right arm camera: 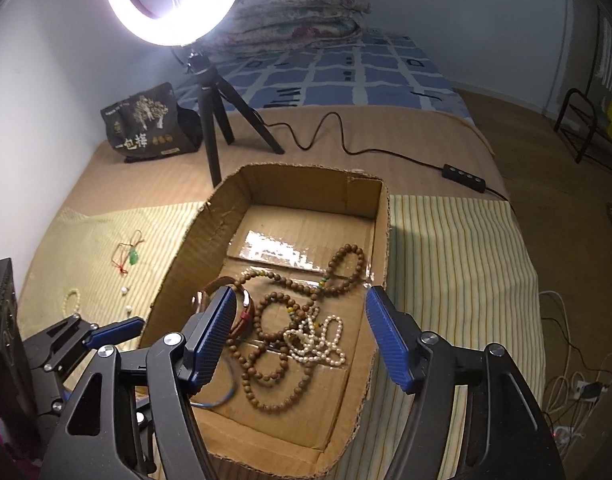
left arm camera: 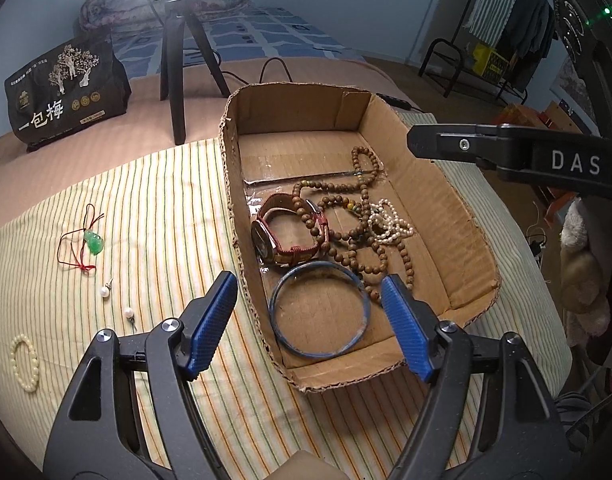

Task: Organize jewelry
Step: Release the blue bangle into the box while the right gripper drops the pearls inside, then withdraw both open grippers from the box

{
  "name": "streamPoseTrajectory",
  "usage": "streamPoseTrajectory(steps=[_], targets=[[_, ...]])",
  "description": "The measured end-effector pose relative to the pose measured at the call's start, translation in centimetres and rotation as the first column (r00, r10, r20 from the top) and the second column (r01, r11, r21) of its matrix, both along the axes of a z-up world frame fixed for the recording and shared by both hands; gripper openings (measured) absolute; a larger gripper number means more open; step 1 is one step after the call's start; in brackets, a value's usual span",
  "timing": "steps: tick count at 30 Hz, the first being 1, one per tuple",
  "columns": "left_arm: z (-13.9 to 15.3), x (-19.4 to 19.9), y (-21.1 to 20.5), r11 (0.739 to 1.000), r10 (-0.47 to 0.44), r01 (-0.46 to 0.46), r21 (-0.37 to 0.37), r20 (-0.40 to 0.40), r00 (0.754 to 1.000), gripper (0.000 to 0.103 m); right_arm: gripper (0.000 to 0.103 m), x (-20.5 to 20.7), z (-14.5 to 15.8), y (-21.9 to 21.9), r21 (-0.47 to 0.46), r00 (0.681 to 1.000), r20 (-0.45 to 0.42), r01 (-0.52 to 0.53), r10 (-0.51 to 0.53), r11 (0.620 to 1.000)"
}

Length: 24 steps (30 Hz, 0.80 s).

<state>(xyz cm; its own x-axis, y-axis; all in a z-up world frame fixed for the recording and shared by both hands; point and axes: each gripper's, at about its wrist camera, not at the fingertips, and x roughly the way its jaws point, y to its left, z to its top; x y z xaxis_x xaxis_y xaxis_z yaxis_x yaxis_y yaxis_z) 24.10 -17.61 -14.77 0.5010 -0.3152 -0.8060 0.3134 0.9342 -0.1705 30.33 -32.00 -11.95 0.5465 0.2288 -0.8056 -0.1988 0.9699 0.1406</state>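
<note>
A cardboard box (left arm camera: 434, 200) (right arm camera: 298, 188) on the striped cloth holds a blue bangle (left arm camera: 320, 310), a brown-strap watch (left arm camera: 284, 234), wooden bead strings (left arm camera: 346, 196) (right arm camera: 274, 344) and a pearl strand (left arm camera: 390, 222) (right arm camera: 318, 340). Outside it on the cloth lie a green jade pendant on red cord (left arm camera: 93, 242) (right arm camera: 133, 258), two pearl earrings (left arm camera: 105, 291) and a cream bead bracelet (left arm camera: 25, 356) (right arm camera: 72, 300). My left gripper (left arm camera: 308, 302) is open and empty above the box's near end, over the bangle. My right gripper (right arm camera: 300, 320) is open and empty above the beads.
A ring light (right arm camera: 174, 0) on a black tripod (left arm camera: 174, 60) (right arm camera: 222, 116) stands behind the box, its cable and switch (right arm camera: 464, 174) trailing right. A black snack bag (left arm camera: 66, 92) (right arm camera: 150, 124) sits at the back left. The bed edge drops off at the right.
</note>
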Motion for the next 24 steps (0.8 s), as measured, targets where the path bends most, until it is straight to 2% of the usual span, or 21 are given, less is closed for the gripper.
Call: streamPoseTrajectory(steps=[14, 24], targets=[[1.3, -1.1, 1.4, 1.000, 0.016, -0.016, 0.005, 0.026, 1.000, 0.077, 0.068, -1.0, 1.1, 0.4, -0.039, 1.000, 0.007, 0.017, -0.017, 0.999], [3.0, -2.8, 5.7, 0.998, 0.062, -0.063, 0.011, 0.070, 0.996, 0.077, 0.071, -2.6, 2.6, 1.5, -0.050, 0.999, 0.044, 0.023, -0.021, 0.998]])
